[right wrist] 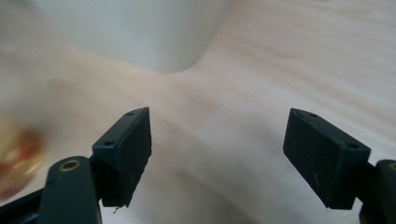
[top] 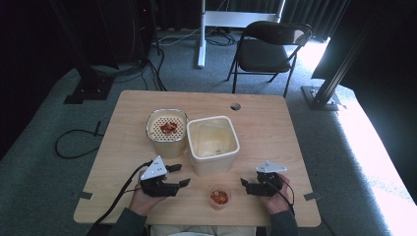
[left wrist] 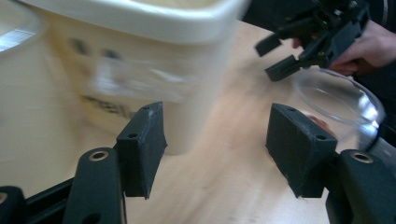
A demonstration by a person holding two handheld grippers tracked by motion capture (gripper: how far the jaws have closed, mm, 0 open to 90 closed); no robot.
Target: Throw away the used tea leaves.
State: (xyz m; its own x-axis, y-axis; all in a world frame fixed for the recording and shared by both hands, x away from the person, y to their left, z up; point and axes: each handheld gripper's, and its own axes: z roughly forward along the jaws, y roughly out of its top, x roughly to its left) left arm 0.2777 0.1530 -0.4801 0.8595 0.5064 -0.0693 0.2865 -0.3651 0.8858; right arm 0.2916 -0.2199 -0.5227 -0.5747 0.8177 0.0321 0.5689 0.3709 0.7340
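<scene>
Hand-held grippers, left (top: 183,175) and right (top: 244,184), gape empty beside the small cup (top: 219,197) at lower centre. Either should straddle its wall squarely before closing.

Right gripper (right wrist: 217,154) up close, jaws spread wide with nothing but bare wooden table (right wrist: 289,60) between the pads. Up top sits the rounded lower corner of a cream tub (right wrist: 140,32), resting on the wood, well beyond the jaw tips and blurred. Far left, at the edge, there's a smear of red and gold, a cup (right wrist: 16,158) by the look of it, too blurred to read, just beside the left-hand jaw's arm.
</scene>
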